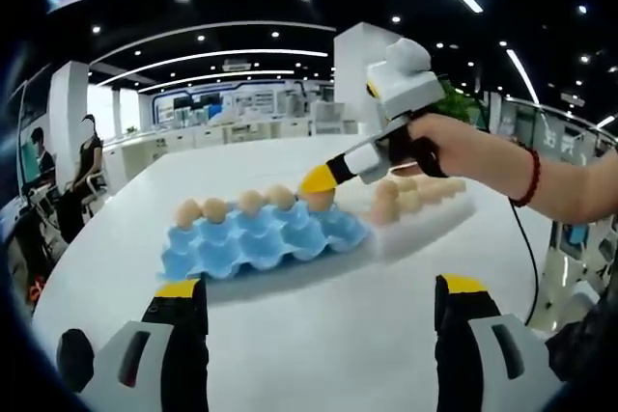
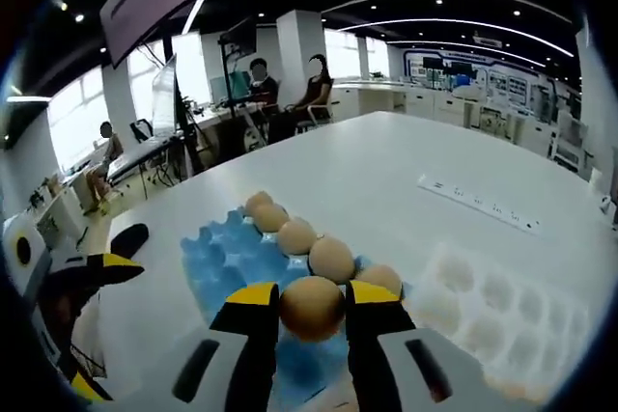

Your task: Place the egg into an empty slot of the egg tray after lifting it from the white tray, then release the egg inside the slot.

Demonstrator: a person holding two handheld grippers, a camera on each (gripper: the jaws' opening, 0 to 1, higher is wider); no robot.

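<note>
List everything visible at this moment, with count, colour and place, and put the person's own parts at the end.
egg tray: one, blue, on the white table, in front of both grippers.
eggs in the egg tray: a row along its far edge in the left gripper view, tan; exact count unclear.
held egg: one, tan, between the right gripper's jaws, over the egg tray.
white tray: one, beside the egg tray; holds more eggs, blurred.
table: one, white, large.
power strip: one, white, farther along the table.
people: several seated in the background.
left gripper: yellow-tipped jaws spread wide, nothing between.
right gripper: yellow-tipped, closed on the held egg.
hand: carries the right gripper; red bracelet on the wrist.
</note>
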